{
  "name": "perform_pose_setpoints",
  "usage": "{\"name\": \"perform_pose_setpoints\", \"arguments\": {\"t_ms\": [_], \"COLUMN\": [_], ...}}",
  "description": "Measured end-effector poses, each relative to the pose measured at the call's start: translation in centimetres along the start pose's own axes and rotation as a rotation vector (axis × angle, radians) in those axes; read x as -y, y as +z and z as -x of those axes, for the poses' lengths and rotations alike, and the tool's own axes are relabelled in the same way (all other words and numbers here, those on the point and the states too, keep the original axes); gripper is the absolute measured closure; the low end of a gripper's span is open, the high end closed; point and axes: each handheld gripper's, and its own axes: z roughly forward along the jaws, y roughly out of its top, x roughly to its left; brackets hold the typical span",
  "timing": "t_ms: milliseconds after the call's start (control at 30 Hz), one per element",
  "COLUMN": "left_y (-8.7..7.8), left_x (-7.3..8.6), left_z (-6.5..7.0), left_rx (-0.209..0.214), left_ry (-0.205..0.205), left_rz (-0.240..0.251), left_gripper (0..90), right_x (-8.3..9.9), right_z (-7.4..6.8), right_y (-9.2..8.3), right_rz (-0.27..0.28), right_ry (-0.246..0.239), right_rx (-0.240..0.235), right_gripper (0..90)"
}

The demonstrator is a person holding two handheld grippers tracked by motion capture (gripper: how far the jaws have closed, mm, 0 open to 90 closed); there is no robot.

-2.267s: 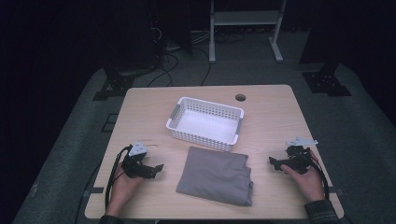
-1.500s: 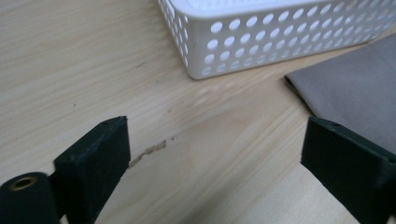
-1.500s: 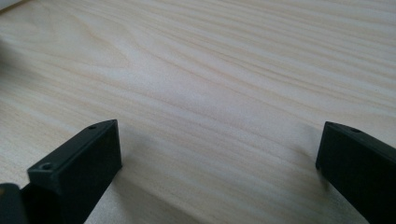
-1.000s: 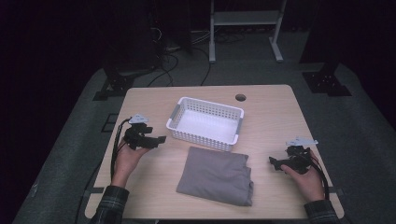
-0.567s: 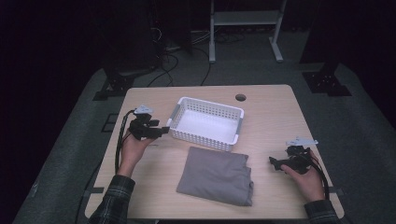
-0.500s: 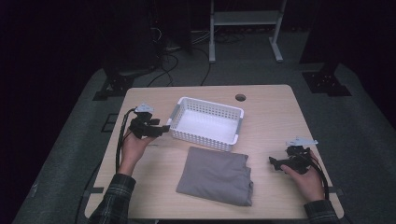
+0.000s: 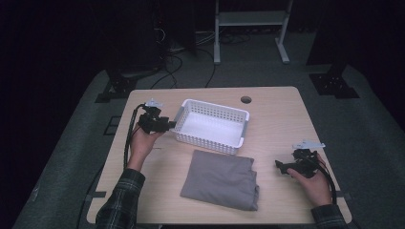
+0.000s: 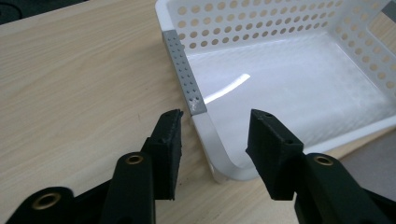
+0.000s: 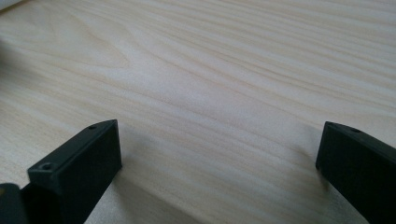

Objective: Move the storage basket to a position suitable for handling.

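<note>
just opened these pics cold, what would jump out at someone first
The white perforated basket at the middle of the wooden table draws the eye first, with the left hand-held gripper straddling its near corner rim, jaws just closing but not yet pressing on it. Next comes the folded grey cloth lying in front of the basket. The right hand-held gripper rests open at the table's right edge.

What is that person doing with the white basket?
A person holds a tool in each hand at a wooden table. The left tool has its jaws on either side of the white basket's rim at one corner and has just been closing them; they don't pinch it yet. The right tool rests open on the table. A folded grey cloth lies in front of the basket.
</note>
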Motion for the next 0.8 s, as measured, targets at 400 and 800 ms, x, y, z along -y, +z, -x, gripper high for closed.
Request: {"name": "perform_pose_setpoints", "arguments": {"t_ms": [400,800], "left_y": [1.6,2.2], "left_x": [0.4,0.0], "left_z": [-0.3,0.8], "left_rx": [0.011,-0.013], "left_ry": [-0.029,-0.034], "left_rz": [-0.048,-0.048], "left_gripper": [66.5,70.9], "right_x": [0.0,0.0], "right_z": [0.0,0.0], "right_y": [0.0,0.0], "right_rz": [0.000,0.000], "right_ry": [-0.001,0.000], "right_rx": [0.000,0.000], "right_gripper": [0.0,0.0]}}
